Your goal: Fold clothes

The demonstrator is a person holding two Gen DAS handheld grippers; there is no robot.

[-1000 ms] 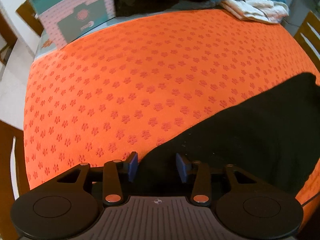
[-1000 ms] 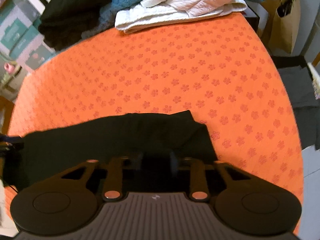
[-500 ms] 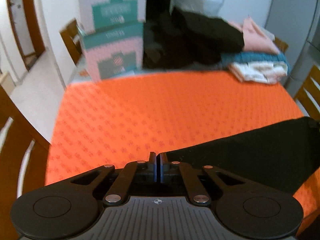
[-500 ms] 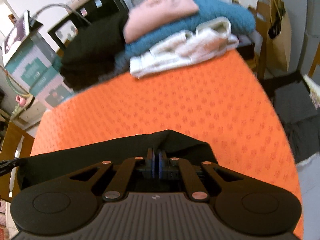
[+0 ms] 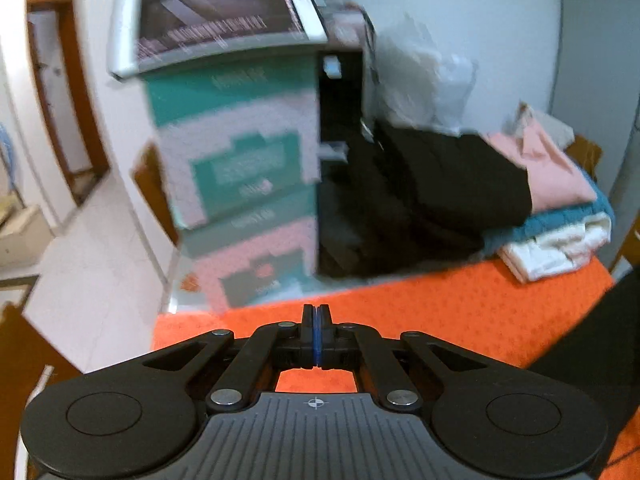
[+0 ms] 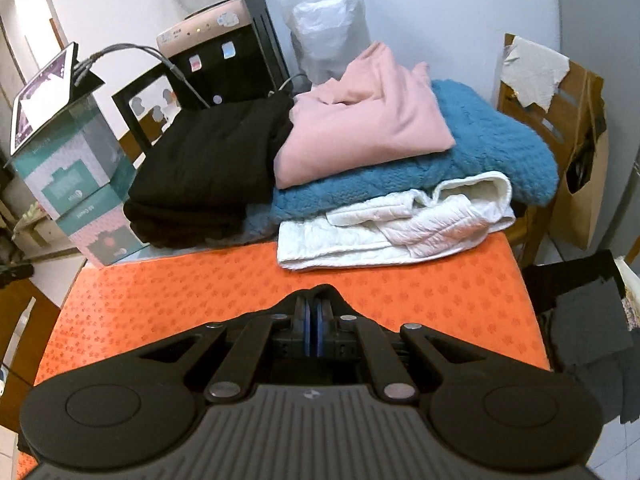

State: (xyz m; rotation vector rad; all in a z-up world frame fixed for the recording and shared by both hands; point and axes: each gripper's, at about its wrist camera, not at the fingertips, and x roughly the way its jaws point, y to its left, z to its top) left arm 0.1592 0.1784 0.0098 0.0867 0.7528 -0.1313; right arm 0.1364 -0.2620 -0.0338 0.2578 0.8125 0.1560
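Note:
A black garment (image 5: 596, 340) hangs lifted above the orange patterned table mat (image 5: 460, 312). My left gripper (image 5: 316, 320) is shut; the cloth runs off to the right edge of the left wrist view and its grip point is hidden under the jaws. My right gripper (image 6: 312, 312) is shut on a bunched fold of the black garment (image 6: 320, 292), raised over the mat (image 6: 180, 292).
At the table's back lies a pile of clothes: black (image 6: 208, 176), pink (image 6: 360, 128), teal (image 6: 480, 160) and white (image 6: 400, 224). Teal and pink boxes (image 5: 240, 184) stand at the back left with a tablet (image 5: 216, 20) on top. Wooden chairs (image 6: 532, 120) flank the table.
Both grippers closed on the black garment's edge and then rose, lifting it off the mat; the views tilted up toward the back of the table.

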